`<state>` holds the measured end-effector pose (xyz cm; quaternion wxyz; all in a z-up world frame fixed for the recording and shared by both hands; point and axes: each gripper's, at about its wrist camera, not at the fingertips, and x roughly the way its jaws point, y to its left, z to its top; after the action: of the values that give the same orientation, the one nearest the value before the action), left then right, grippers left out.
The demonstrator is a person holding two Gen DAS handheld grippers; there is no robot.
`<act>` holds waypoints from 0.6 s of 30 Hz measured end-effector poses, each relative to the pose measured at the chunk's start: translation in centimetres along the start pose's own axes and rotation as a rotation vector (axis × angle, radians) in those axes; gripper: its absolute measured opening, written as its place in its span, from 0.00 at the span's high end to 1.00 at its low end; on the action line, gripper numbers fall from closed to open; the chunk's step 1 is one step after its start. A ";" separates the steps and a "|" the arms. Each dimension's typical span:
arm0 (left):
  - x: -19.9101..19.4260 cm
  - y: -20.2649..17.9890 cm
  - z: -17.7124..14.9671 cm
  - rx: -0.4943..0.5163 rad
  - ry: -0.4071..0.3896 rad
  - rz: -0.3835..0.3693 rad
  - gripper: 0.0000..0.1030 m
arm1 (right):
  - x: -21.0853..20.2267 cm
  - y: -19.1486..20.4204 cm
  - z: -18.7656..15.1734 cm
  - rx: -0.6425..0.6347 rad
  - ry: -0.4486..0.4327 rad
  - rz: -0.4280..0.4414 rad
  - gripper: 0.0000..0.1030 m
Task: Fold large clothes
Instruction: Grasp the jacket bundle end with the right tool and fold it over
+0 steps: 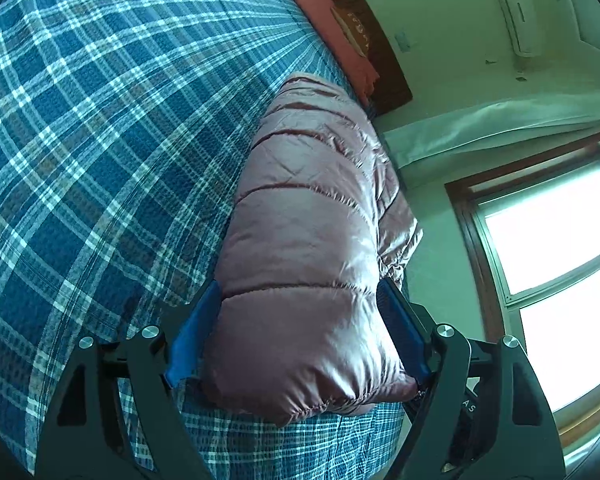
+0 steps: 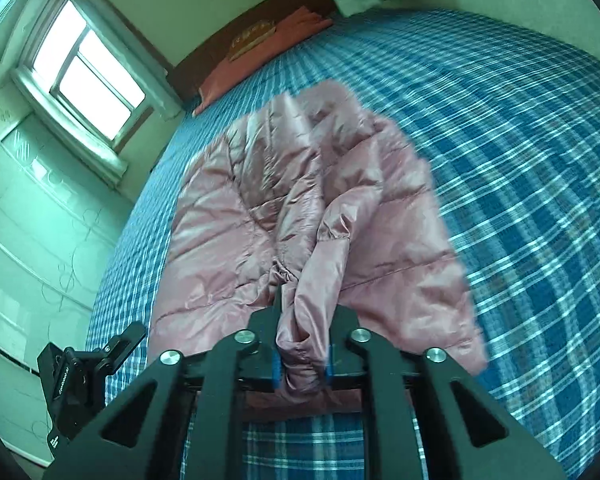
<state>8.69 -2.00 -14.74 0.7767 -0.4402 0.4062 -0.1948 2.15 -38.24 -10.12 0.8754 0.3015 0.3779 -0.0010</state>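
A bed [image 2: 500, 128] in blue plaid is seen, with a window [image 2: 88, 68] on the wall and a pink pillow [image 2: 260, 52] at the headboard edge. The pink puffer jacket [image 2: 260, 208] is spread near the bed's window-side edge. Its padded edge is straddled by the left claw [image 1: 300, 344], set wide; a sleeve cuff [image 2: 304, 360] is pinched by the right claw [image 2: 302, 364].

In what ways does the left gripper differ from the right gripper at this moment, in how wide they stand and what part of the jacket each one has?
The left gripper stands wide around a thick, puffy end of the pink jacket; the right gripper is pinched tight on a thin, bunched fold. The left gripper's blue pads show broadly; the right gripper's are nearly hidden. Both work on the same jacket on the plaid bed.
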 end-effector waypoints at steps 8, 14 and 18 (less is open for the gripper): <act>3.1 -1.5 -1.1 0.077 0.051 0.108 0.23 | 0.6 -5.2 -0.8 0.075 0.016 -0.081 0.90; 5.8 -2.0 -2.4 0.196 0.066 0.225 0.32 | 3.3 -7.7 -1.8 0.114 0.038 -0.069 0.92; 6.5 -1.8 -2.2 0.212 0.073 0.228 0.33 | 3.5 -8.3 -1.8 0.142 0.032 -0.039 0.93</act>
<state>10.89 -8.37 -16.86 0.8206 -0.2993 0.4587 -0.1631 1.59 -43.28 -17.71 0.8455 0.3554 0.3965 -0.0401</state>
